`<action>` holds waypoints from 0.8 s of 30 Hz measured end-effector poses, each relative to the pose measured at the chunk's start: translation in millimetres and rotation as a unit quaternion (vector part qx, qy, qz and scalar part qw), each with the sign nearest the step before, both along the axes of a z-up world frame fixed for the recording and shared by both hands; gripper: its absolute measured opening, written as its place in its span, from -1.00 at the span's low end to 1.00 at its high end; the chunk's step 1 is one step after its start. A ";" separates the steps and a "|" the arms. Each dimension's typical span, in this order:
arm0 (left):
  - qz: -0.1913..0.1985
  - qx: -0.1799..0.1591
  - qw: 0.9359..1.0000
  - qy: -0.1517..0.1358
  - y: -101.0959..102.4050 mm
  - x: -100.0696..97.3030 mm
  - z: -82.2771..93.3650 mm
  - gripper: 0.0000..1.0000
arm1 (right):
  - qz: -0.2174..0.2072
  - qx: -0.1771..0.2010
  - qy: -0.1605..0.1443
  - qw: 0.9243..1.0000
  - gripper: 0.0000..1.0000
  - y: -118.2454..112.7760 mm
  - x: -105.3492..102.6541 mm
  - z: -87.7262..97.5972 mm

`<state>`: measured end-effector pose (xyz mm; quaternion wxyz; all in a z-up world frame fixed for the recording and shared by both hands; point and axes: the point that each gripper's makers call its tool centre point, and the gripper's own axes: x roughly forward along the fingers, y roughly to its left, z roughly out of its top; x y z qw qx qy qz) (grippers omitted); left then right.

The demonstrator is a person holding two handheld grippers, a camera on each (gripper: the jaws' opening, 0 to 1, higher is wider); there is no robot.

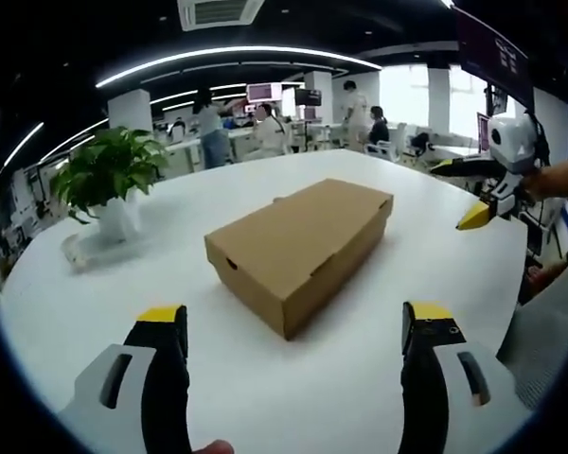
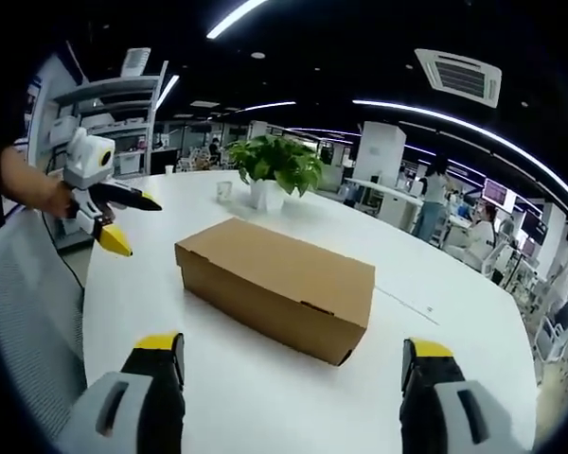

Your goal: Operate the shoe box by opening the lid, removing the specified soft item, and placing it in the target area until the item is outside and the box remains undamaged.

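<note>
My left gripper [image 1: 295,326] level, jaws spread wide. My right gripper [image 2: 293,355] likewise agape, nothing held. Both hover apart, facing inward.

Left gripper view set low over white table [image 1: 265,397], aimed across shoe box [image 1: 298,248] toward potted plant [image 1: 109,180]. Right gripper view set opposite side, equally near. Box, table, plant shared; each gripper caught in other's view.

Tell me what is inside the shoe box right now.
The contents cannot be seen: the shoe box sits on the white table with its lid shut. Only plain brown cardboard shows from both views, so any soft item inside stays hidden.
</note>
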<state>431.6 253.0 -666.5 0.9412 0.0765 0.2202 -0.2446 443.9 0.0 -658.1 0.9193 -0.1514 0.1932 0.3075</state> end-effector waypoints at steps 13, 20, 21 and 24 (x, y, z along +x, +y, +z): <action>-0.001 -0.002 1.000 0.001 -12.8 12.1 -5.6 0.80 | 0.022 -0.008 0.007 1.000 0.82 5.9 27.7 -5.4; 0.021 -0.012 1.000 0.014 -11.2 18.8 -11.0 0.79 | 0.025 -0.010 0.024 0.999 0.81 6.8 43.2 -14.9; 0.023 -0.014 1.000 0.015 -11.4 19.4 -12.0 0.78 | 0.025 -0.010 0.026 0.999 0.80 7.2 44.8 -16.0; 0.028 -0.013 0.999 0.019 -12.0 23.2 -15.2 0.76 | 0.026 -0.006 0.033 0.999 0.80 9.7 50.0 -18.8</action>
